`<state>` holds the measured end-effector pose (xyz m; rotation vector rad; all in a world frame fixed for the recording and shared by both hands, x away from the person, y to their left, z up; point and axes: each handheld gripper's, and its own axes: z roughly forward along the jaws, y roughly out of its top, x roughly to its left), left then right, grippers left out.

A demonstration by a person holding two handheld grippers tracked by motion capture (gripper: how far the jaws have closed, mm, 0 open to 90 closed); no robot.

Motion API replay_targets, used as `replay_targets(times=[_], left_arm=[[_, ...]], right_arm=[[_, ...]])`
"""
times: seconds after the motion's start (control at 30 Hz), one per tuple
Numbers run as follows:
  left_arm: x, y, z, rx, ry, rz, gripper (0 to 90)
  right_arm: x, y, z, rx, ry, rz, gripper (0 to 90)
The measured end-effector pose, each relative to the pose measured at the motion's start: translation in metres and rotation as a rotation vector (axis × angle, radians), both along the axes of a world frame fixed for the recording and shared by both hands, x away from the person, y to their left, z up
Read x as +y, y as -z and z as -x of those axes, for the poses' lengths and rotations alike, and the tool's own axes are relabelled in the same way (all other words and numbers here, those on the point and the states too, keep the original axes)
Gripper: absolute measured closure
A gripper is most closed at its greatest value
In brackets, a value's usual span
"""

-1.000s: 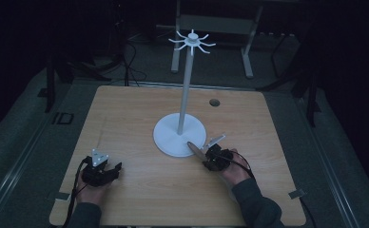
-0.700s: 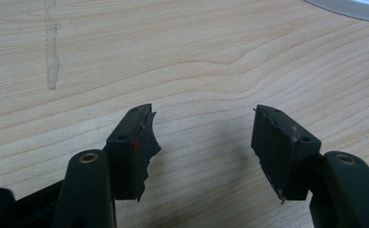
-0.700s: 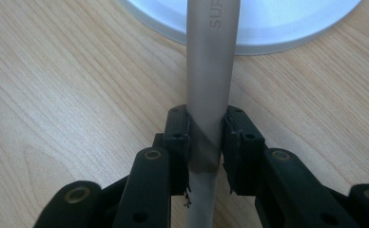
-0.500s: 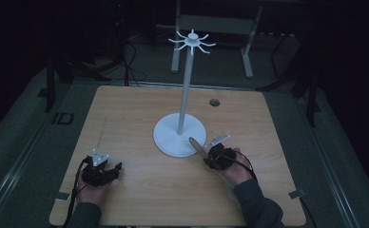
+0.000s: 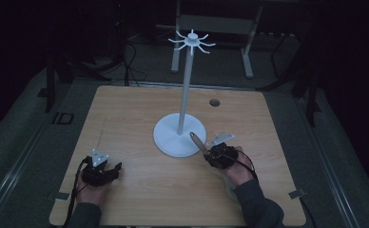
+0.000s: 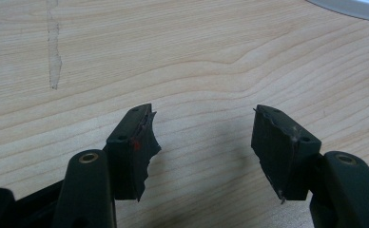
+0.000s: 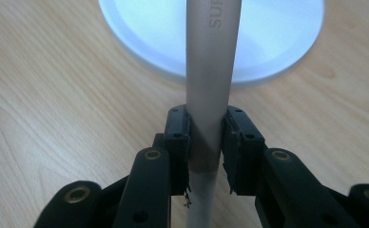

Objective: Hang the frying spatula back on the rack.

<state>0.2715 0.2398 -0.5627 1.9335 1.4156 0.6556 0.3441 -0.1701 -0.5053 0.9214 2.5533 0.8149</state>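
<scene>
Item: slim beige-grey cylindrical utensil handle with embossed lettering (image 7: 210,71), clamped crosswise between the pads of the right tongs (image 7: 206,142); seen from above as a short tan rod (image 5: 198,141) projecting from the right tongs (image 5: 210,153) toward the stand. Location: raised just over the near right edge of the white round base (image 5: 173,142) of a tall white hook stand (image 5: 187,80), above the pale wood-grain tabletop (image 5: 125,118). Orientation: long axis running away from the right hand, up and to the left in the high view, free end tilted toward the stand's pole; working end not identifiable. Left tongs (image 6: 201,137): jaws wide apart, nothing between, resting low over bare wood near the front left corner (image 5: 107,171). Crown of white radial hooks (image 5: 191,42) at the pole top, well above the held piece. Handling note, as judgement: likely step, lifting the utensil to a hook; grip best kept firm and central on the shaft, free end steered clear of the pole, rise kept steady so the rod cannot swivel between the pads; base possibly worth steadying with the idle left tongs.
</scene>
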Motion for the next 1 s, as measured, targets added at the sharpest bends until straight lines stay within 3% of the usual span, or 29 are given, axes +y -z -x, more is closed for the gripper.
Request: replay_targets(times=[0.77, 1.0], left_arm=[[0.0, 0.0, 0.0, -0.004, -0.002, 0.002, 40.2], [0.0, 0.0, 0.0, -0.003, -0.002, 0.001, 40.2]], right_arm=[[-0.005, -0.033, 0.007, -0.143, 0.036, -0.124, 73.3], [-0.009, -0.046, 0.009, -0.198, 0.048, -0.182, 73.3]])
